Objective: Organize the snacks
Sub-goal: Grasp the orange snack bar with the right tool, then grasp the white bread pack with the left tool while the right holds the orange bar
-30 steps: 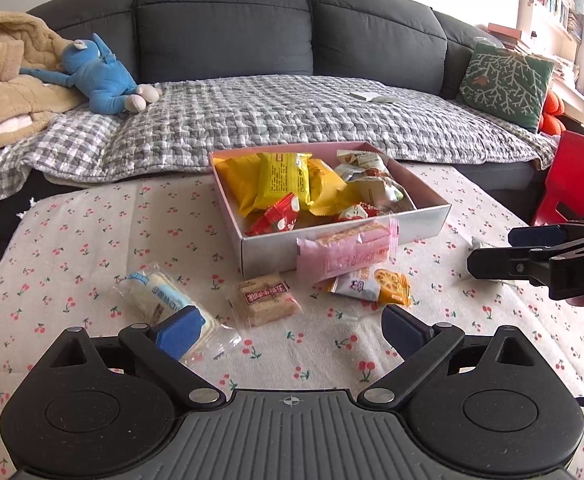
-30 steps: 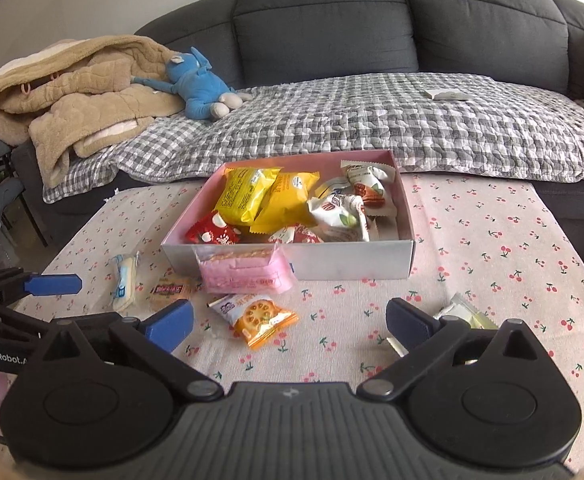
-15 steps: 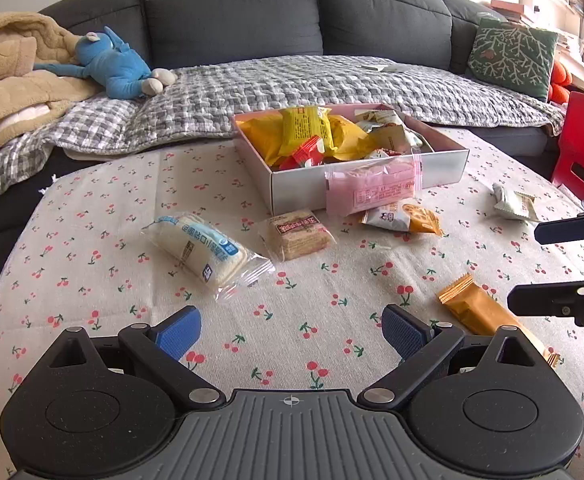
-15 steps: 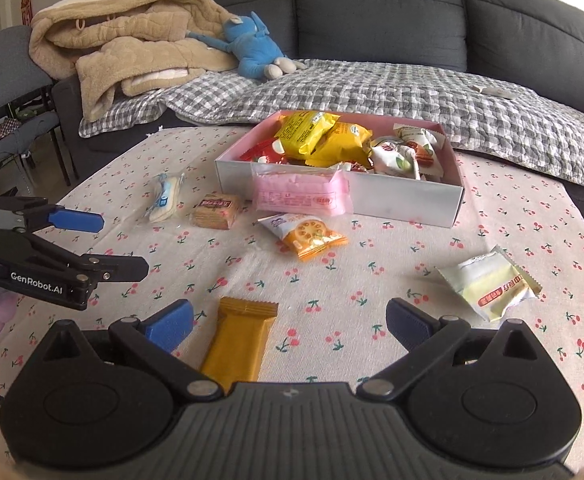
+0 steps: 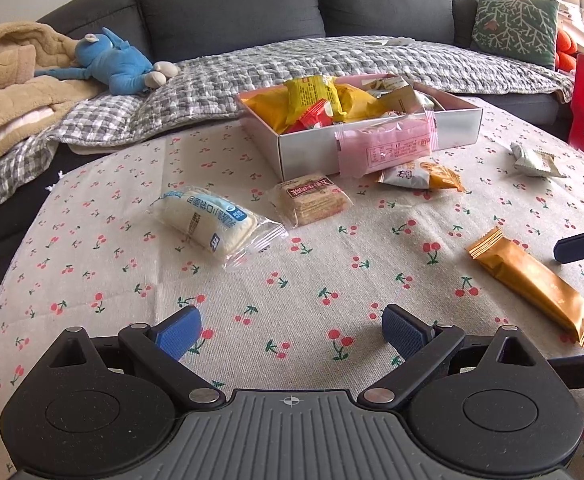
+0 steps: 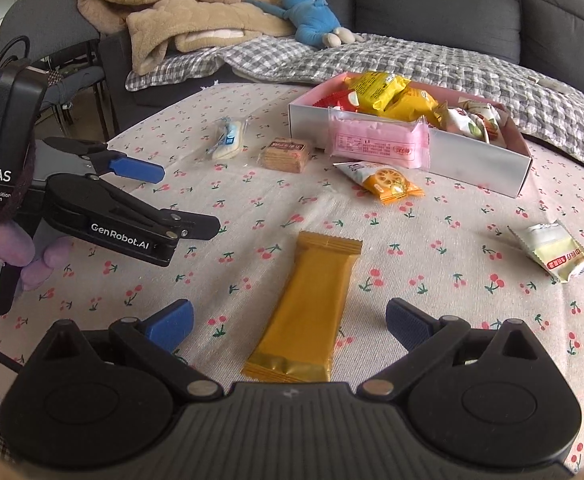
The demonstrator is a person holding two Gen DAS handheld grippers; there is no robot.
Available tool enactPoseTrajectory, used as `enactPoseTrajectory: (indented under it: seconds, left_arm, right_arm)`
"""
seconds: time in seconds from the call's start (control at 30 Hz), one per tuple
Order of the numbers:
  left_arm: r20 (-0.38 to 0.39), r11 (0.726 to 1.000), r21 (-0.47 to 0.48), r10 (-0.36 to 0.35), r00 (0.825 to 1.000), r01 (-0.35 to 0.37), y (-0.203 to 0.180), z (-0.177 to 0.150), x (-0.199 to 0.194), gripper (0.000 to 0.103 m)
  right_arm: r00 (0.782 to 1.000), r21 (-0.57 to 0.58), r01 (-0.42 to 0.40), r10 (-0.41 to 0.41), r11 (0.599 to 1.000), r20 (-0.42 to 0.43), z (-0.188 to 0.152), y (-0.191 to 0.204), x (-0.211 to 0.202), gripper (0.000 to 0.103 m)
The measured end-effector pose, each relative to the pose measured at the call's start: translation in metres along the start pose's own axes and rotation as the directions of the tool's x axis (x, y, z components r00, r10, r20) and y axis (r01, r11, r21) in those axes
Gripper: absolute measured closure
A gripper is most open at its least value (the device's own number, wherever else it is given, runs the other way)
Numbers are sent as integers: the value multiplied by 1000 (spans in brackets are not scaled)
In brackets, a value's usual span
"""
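Both grippers have drawn back from the pink snack box (image 6: pixel 408 160), bringing the orange wafer bar (image 6: pixel 312 304) into view. The right gripper (image 6: pixel 288 320) hangs released, its jaws either side of the bar at 12 o'clock; the left gripper (image 5: pixel 290 330) is released too, empty. Picking up seems under way: next, lower and pinch the bar across its width.

Dark grey sofa (image 5: pixel 232 0) behind the counter (image 5: pixel 92 240) with its cherry-print cloth; checked blanket (image 5: pixel 292 64) over the seat; blue plush toy (image 5: pixel 112 64) beside a beige quilted coat (image 5: pixel 8 88); green patterned cushion (image 5: pixel 514 26) at right
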State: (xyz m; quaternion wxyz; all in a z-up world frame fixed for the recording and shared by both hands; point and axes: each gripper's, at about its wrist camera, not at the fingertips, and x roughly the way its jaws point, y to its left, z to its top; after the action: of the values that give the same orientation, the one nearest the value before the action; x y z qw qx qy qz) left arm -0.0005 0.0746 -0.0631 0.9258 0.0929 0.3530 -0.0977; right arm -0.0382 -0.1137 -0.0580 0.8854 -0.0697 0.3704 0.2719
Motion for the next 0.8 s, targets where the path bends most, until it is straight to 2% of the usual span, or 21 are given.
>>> enactPoseTrajectory:
  seconds: [0.2,0.3,0.37,0.4,0.47,0.5,0.6,0.8]
  left_arm:
    - [11,998,-62,27,1000,-27,7,6,11,4]
    - [6,991,-127,39,999,-38,13,11,20,5]
    - [6,987,-155,54,999,-52,17,15,25,5]
    - [9,984,-164,66,998,-64,18,17,27,5]
    - [22,981,-179,85,996,-80,20,21,28,5]
    - [36,979,-183,93,995,-85,21,23,28,5]
    - [69,977,-185,125,990,-111,22,29,27,7]
    - [64,953,-274,151,986,-128,34,40,34,7]
  right_arm:
    - [999,-25,26,-25,999,33,-3,2,1,9]
    - [998,-23,29,-28,999,50,-1,-1,0,23]
    - [998,-22,29,-28,999,58,1,-2,0,42]
    - [998,-22,29,-28,999,61,1,-3,-1,47]
    - [998,-24,27,-25,999,60,4,-4,-1,69]
    - [998,-26,21,-19,999,56,6,-4,0,74]
    - [999,-13,18,-18,1000,43,10,-5,1,74]
    - [998,-12,41,-40,999,41,14,-7,4,74]
